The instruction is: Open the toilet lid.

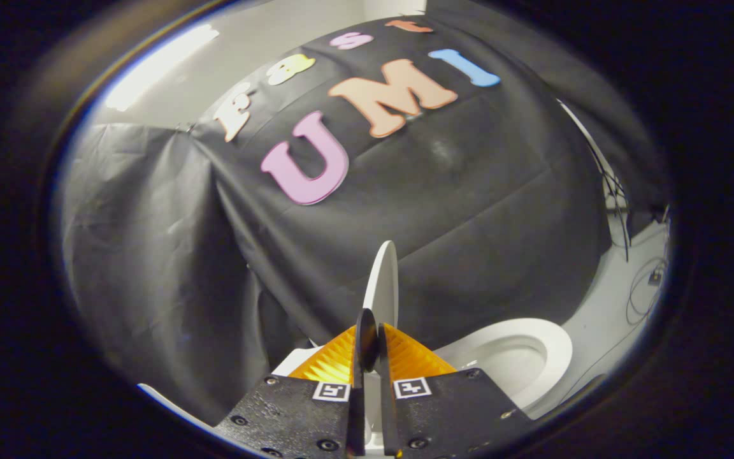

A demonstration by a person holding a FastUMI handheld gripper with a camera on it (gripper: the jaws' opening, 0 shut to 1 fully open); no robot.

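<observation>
We see the gripper point(367, 347) at bottom centre, jaws clamped on the raised lid point(384, 280), bowl point(520, 357) lower right.

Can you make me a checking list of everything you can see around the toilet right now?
Surface: pale floor beside the toilet.
Job's things: toilet lid raised up on edge, seen edge-on; white toilet bowl open beside it, seat ring showing.
Clutter: nothing seen.
Grippers: tool with its two fingers close together, the lid's lower edge between them; whether both press on it cannot be told.
Cables: thin dark cables on the floor and hanging beyond the bowl.
Surroundings: black cloth wall behind the toilet; bright ceiling light above it.
</observation>
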